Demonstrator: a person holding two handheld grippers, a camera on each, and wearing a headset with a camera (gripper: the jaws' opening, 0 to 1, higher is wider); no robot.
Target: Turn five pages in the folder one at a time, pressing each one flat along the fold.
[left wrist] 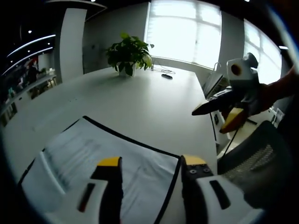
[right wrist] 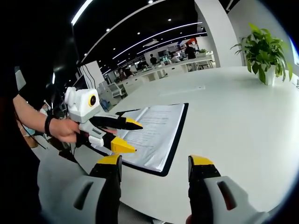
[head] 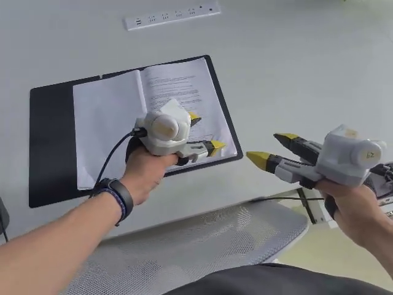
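While black folder [head: 49, 147] lies open, white pages [head: 104, 123] smooth; left gripper [head: 207, 131] above

I count one folder [head: 43, 153], lying open on one white table [head: 295, 74].
Paper faces showing in it: two, a left page [head: 104, 129] and a right page [head: 184, 92]; how many sheets lie beneath I cannot tell.
Grippers: two, the left gripper [head: 207, 132] and the right gripper [head: 270, 147], each with two yellow-tipped jaws, so four tips by my count.
Hands: two, a left hand [head: 147, 169] and a right hand [head: 353, 209].
Wristband [head: 116, 193]: one, on the left arm.
Power strip [head: 172, 15]: one.
Mesh chair [head: 202, 239]: one.
Potted plant [left wrist: 128, 53]: one, as I see it in the left gripper view.
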